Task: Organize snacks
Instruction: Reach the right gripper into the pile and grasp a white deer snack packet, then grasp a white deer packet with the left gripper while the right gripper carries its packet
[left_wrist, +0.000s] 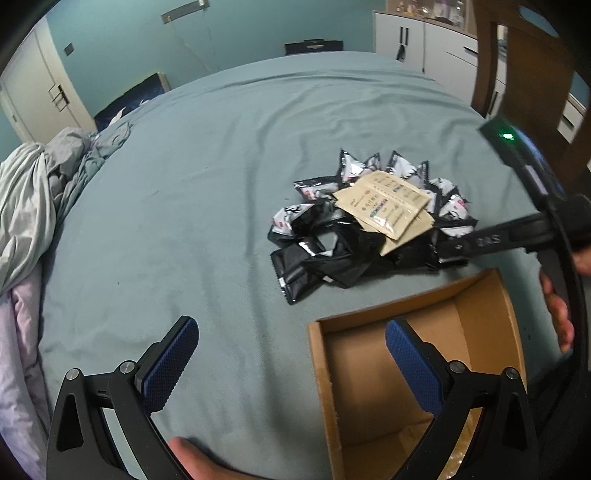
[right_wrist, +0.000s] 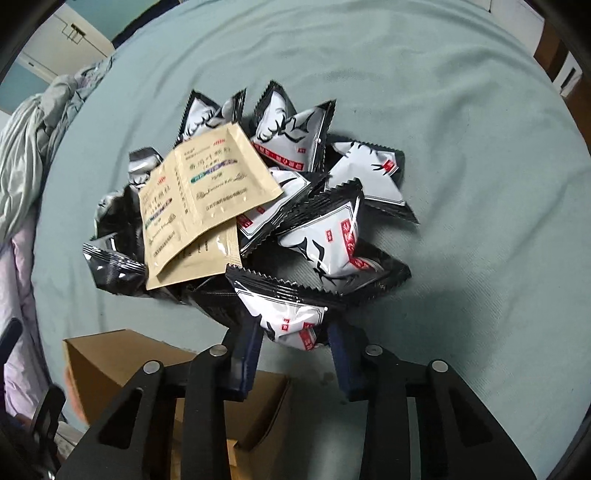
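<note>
A pile of black-and-white snack packets (left_wrist: 332, 236) lies on the teal bedsheet, with tan sachets (left_wrist: 388, 210) on top. In the right wrist view the pile (right_wrist: 332, 177) and the tan sachets (right_wrist: 199, 199) fill the middle. My right gripper (right_wrist: 295, 343) has its jaws on either side of the nearest black-and-white packet (right_wrist: 291, 317), partly closed, and I cannot tell whether they grip it. It also shows in the left wrist view (left_wrist: 454, 245) at the pile's right edge. My left gripper (left_wrist: 291, 354) is open and empty over the near left rim of an open cardboard box (left_wrist: 480, 306).
The cardboard box (right_wrist: 122, 362) sits just below and left of the pile. Crumpled grey bedding (left_wrist: 33, 206) lies at the left edge of the bed. A wooden chair (left_wrist: 532, 74) and white cabinets (left_wrist: 417, 37) stand at the far right.
</note>
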